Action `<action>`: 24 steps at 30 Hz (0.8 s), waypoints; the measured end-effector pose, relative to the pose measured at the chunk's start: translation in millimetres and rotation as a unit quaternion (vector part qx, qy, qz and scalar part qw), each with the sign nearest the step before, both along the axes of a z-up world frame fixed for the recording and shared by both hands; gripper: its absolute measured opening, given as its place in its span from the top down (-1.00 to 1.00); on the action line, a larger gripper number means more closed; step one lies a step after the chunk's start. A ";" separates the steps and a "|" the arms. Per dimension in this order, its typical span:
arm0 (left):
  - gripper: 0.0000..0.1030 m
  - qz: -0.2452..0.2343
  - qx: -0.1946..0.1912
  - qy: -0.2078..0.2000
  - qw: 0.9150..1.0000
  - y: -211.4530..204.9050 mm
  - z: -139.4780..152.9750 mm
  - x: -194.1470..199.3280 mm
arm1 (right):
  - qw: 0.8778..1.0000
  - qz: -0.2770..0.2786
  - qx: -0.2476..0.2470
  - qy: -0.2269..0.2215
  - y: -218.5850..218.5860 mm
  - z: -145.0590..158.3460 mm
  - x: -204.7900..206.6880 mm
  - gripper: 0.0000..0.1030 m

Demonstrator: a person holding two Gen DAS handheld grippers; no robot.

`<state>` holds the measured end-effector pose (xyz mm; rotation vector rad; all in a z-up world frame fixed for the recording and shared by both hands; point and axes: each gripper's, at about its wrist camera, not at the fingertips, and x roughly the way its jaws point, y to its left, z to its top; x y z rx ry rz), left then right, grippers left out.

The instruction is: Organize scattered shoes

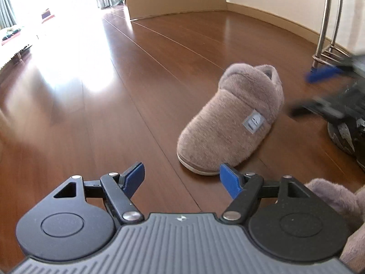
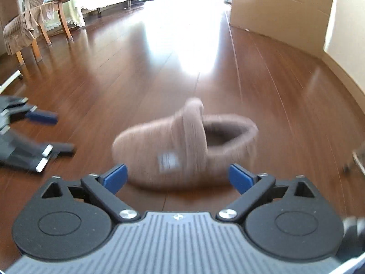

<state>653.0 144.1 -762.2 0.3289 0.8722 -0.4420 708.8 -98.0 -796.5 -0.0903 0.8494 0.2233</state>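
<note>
my left gripper point(image 1: 182, 178) has its blue-padded jaws spread wide apart with nothing between them, hovering low over the glossy brown wood plank floor point(image 1: 95, 114). the fuzzy taupe fleece slipper with the grey side tag point(image 1: 230, 121) sits upright on the floor just ahead and a bit right of that claw, toe pointing back toward my camera, its sole nearly at the right pad but not touching as far as i can see. a second bit of the same purplish-grey fleece point(image 1: 337, 201) pokes in at the lower right, beside the claw body.

my right gripper point(image 2: 178, 178) is spread wide too, gripping nothing, held low and level. the slipper lies side-on right in front of it, blurry, roughly centred between the pads. can't tell if the pads touch it.
</note>
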 end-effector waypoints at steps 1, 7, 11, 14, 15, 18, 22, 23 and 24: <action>-0.45 -0.004 0.003 0.000 1.000 0.7 -4.6 1.5 | 1.000 -0.003 -0.003 -0.001 3.9 -3.9 13.5 -0.72; -0.44 0.020 0.009 -0.016 1.000 13.0 -26.1 42.9 | 1.000 -0.010 -0.019 0.006 12.9 -29.0 49.6 -0.58; -0.43 0.041 0.025 -0.019 0.999 16.7 -35.5 60.2 | 1.000 0.001 0.010 0.019 15.2 -44.7 60.5 0.27; -0.43 0.042 0.017 -0.017 0.999 16.6 -32.1 55.2 | 0.999 0.029 0.008 0.018 18.4 -39.3 53.8 0.67; -0.43 0.043 0.015 -0.016 0.999 16.5 -31.0 53.6 | 0.999 0.041 0.006 0.018 18.9 -35.3 50.1 0.74; -0.43 0.044 0.008 -0.015 0.999 16.2 -27.0 49.2 | 0.995 0.097 -0.022 0.002 14.7 -9.7 31.2 0.77; -0.43 0.036 -0.013 -0.025 0.999 14.3 -9.4 33.0 | 0.984 0.155 -0.077 -0.043 -2.0 38.0 -1.0 0.77; -0.43 0.034 -0.017 -0.027 0.999 15.0 -5.2 28.1 | 0.981 0.166 -0.088 -0.051 -8.6 51.4 -9.6 0.77; -0.43 0.030 -0.020 -0.028 0.999 15.2 -0.8 22.9 | 0.978 0.177 -0.096 -0.057 -14.5 62.8 -17.2 0.77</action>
